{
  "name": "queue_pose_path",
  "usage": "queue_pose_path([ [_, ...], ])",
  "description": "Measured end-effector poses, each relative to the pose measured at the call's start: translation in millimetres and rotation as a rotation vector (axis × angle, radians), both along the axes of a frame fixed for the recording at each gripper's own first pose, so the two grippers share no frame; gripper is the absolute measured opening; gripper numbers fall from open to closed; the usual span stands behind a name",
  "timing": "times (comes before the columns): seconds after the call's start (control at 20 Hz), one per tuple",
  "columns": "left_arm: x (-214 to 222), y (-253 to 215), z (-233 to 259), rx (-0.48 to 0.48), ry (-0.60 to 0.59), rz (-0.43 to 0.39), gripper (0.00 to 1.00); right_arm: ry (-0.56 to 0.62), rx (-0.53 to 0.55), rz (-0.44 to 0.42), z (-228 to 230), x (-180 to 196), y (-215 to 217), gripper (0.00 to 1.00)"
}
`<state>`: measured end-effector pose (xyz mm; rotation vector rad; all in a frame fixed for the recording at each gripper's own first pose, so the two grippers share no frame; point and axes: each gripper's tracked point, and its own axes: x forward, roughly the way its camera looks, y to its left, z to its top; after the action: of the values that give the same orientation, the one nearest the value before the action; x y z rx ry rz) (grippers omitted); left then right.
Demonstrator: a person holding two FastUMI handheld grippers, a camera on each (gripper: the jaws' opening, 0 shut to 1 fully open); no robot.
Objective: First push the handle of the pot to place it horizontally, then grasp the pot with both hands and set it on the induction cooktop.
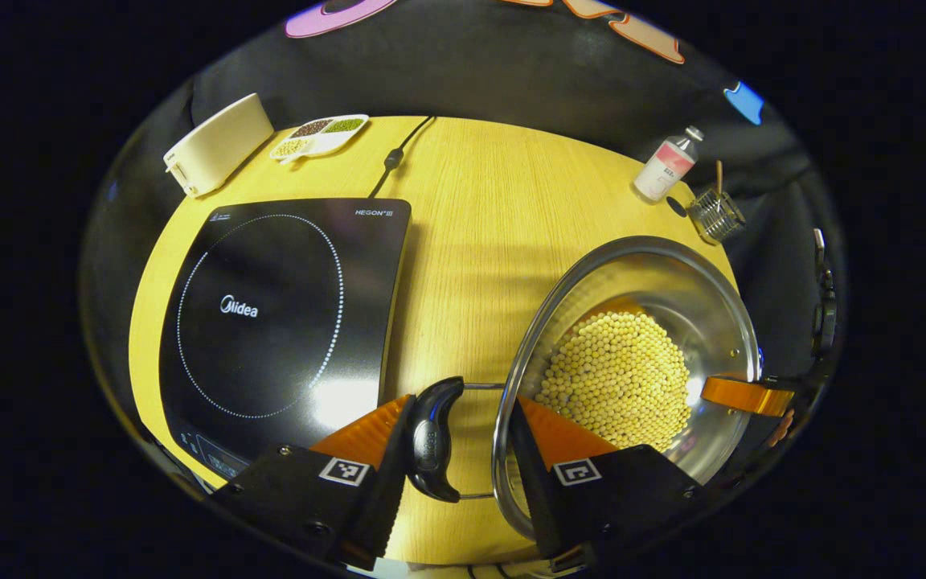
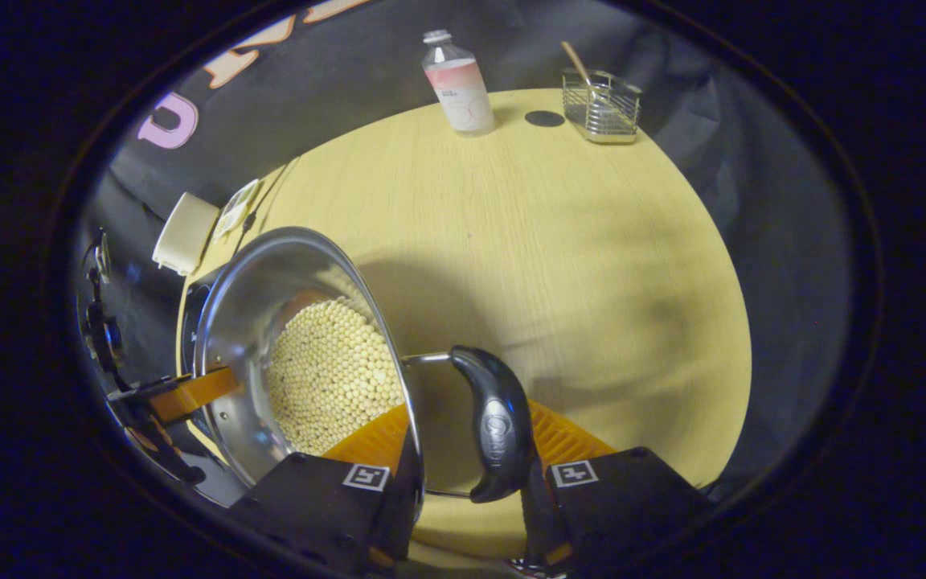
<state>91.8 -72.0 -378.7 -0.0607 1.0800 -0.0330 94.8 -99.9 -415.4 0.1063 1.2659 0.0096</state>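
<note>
The steel pot (image 1: 632,362), loaded with beans and likely heavy and slick, sits on the worktop (image 1: 471,209) beside the induction cooktop (image 1: 286,314). Each hand-held gripper, left (image 1: 459,434) and right (image 2: 463,450), straddles a loop handle (image 1: 433,438) (image 2: 495,422) and the rim; I cannot tell whether either clamps. Those stiff handles look the safest hold.

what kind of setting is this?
Likely a mock kitchen set up in a booth: an induction cooktop on a wooden table, a steel pot of beans, and a utensil rack against black cloth.

Warm overhead light, strong fisheye bend

We see glare on the cooktop (image 1: 334,398) at 7 o'clock, the pot (image 2: 302,354) throwing soft shadow toward 3 o'clock over the table (image 2: 592,265), edges curved and dim.
</note>
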Motion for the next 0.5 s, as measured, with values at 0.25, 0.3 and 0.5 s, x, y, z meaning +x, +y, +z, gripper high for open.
queue_pose_path([
  [0.25,-22.1,21.5,20.1,-0.004,-0.006,0.010,0.70,-0.014,0.001,0.008,18.9,-21.0,22.4,0.51],
  [0.3,-26.5,28.1,22.4,-0.006,-0.001,0.014,0.70,-0.011,0.000,0.010,18.6,-25.3,29.6,0.51],
  [0.5,-37.4,67.7,32.4,0.010,0.005,0.008,0.70,-0.009,-0.001,0.009,24.4,-39.3,71.0,0.51],
])
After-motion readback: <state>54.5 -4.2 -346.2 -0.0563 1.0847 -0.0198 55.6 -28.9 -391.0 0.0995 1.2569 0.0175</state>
